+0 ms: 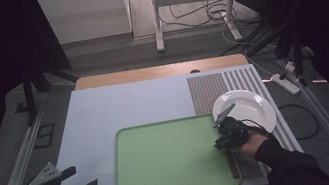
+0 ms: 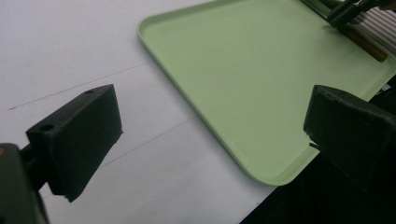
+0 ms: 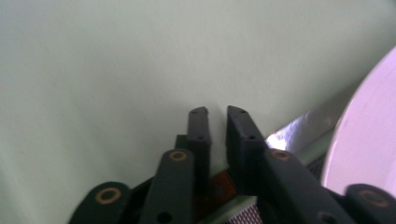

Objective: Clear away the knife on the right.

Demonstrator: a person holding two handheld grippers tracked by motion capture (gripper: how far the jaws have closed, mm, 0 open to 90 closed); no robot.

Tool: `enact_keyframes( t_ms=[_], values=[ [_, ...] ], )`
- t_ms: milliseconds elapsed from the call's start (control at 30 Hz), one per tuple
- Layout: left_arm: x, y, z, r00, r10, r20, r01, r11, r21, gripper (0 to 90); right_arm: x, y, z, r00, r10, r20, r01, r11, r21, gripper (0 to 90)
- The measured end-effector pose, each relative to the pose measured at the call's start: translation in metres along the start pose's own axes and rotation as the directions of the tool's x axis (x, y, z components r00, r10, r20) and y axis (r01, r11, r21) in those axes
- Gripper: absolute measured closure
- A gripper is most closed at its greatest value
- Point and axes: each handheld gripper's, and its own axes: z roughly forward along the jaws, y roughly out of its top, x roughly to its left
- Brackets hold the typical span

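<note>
A light green tray (image 1: 163,158) lies at the middle front of the table. A knife rests along its right rim, with its brown handle (image 1: 233,164) toward the front and its shiny blade (image 3: 303,126) toward a white plate (image 1: 246,106). My right gripper (image 1: 220,141) sits over that rim. Its jaws are nearly together around the knife's handle, which shows brown low between them (image 3: 219,186). My left gripper (image 1: 83,178) is open over the white tabletop, left of the tray's front corner (image 2: 275,177), with nothing between its jaws.
The plate stands on a brown striped mat (image 1: 212,89) at the right side of the table. A white mat (image 1: 119,105) covers the remaining surface. Beyond the far edge are a desk frame and cables on the floor.
</note>
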Motion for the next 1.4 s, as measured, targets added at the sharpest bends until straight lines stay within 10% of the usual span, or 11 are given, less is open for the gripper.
enact_keyframes(
  t_ms=[467, 1400],
  values=[
    [0.000, 0.000, 0.000, 1.0000, -0.002, 0.000, 0.002, 1.0000, 0.000, 4.1, 0.007, -0.010, -0.032, 0.9900, 0.101, 0.098, -0.082, 0.979, -0.189, 17.0],
    [0.000, 0.000, 0.000, 1.0000, -0.008, -0.001, 0.008, 1.0000, 0.000, 4.1, 0.009, -0.077, -0.069, 0.9461, 0.268, 0.182, -0.203, 0.928, -0.313, 0.2]
  ],
)
